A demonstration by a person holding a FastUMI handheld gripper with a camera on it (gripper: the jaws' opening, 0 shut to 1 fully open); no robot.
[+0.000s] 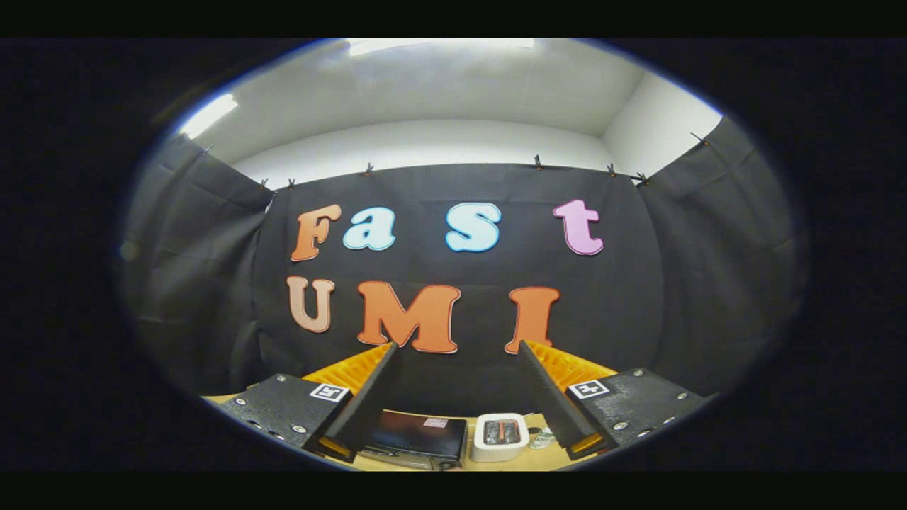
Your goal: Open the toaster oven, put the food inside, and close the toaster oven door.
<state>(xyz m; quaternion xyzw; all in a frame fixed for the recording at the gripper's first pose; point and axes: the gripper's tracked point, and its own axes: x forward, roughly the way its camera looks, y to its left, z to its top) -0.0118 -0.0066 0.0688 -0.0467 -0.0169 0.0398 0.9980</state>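
Gripper (457, 386) raised high above a wooden table (496, 464), its two fingers spread wide apart and holding nothing. Each finger (365, 397) has a ribbed inner face, and each is bolted to a dark plate that carries a small square marker. The fingers touch nothing; they hang in the air, pointing toward the back of the booth.

Down between the fingers, the table shows as a narrow strip of light wood. On it sits the toaster oven (414, 439), a dark, low box seen from above, with a small pale sticker on its top. It lies nearer the left finger. Whether its door is open or closed cannot be told from this height.

Just beside the oven, to its right and apart from it, stands a small white container (500, 437) with rounded corners. Something dark with a reddish streak lies inside it; what it is cannot be made out. Near the right finger, at the table's far right, there is a small pale item (542, 439) too blurred to identify.

Beyond the table's back edge rises the black cloth wall (623, 297) of the booth, pinned along its top edge with clips. Above the cloth are a white wall (425, 145) and ceiling, with bright lights.
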